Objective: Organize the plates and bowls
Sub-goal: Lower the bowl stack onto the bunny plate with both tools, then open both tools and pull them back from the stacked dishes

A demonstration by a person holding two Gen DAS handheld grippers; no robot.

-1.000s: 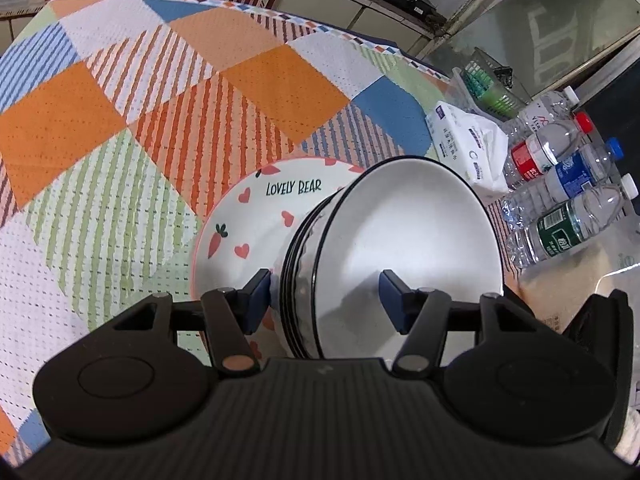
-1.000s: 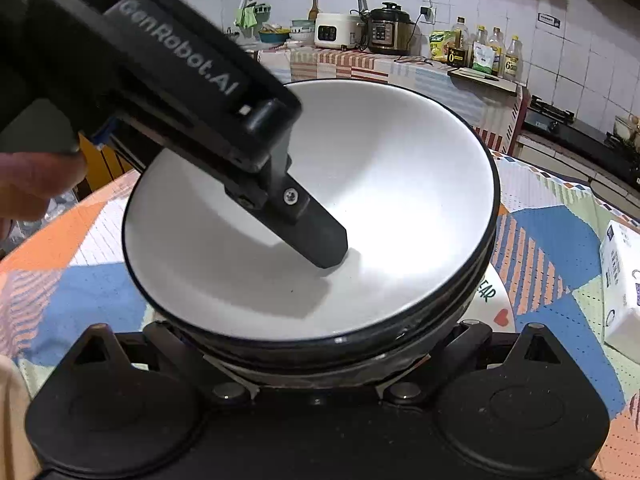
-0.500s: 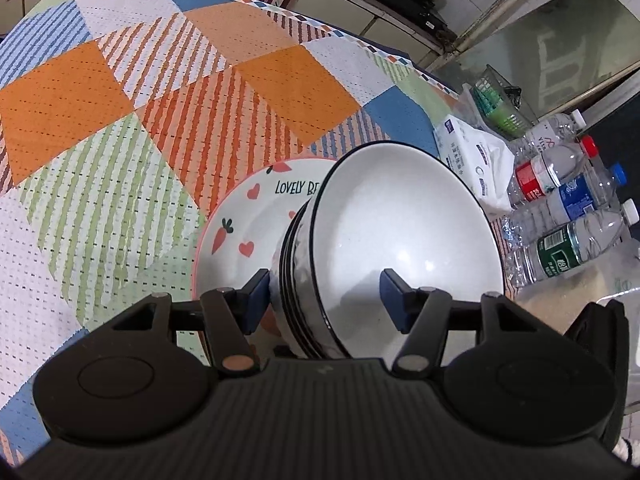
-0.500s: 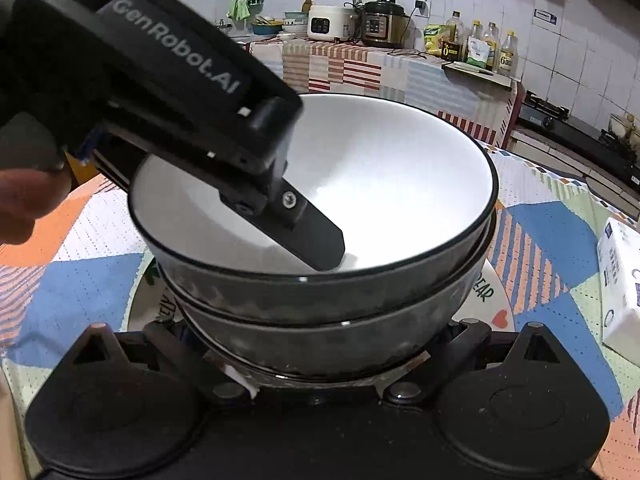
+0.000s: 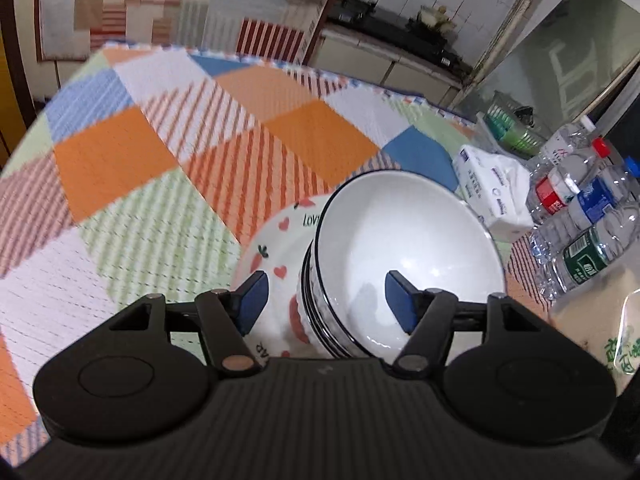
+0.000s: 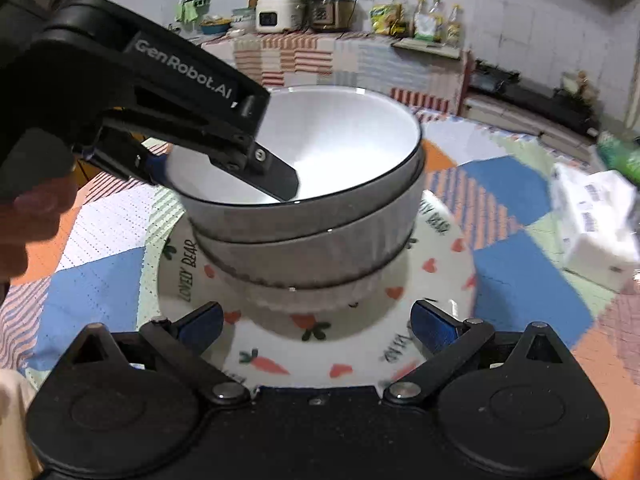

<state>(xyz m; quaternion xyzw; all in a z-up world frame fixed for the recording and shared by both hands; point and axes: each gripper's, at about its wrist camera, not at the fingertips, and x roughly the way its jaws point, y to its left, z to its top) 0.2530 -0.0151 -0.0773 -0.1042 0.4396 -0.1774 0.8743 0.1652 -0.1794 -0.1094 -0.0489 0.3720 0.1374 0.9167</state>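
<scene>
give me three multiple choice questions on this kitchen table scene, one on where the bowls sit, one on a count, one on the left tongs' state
1. Where does the bowl stack sit?
A. on the carrot-print plate
B. on the tissue pack
C. directly on the tablecloth

2. How many bottles lie at the table's edge?
A. one
B. four
C. seven

3. How are the left tongs at the stack?
A. clamped on the rim
B. open, straddling the rim
C. clear of the stack

Answers:
1 A, the plate's rim shows all round the stack's base.
2 B, four capped bottles lie side by side in the left wrist view.
3 B, neither pad presses on the wall, one inside, one outside.
</scene>
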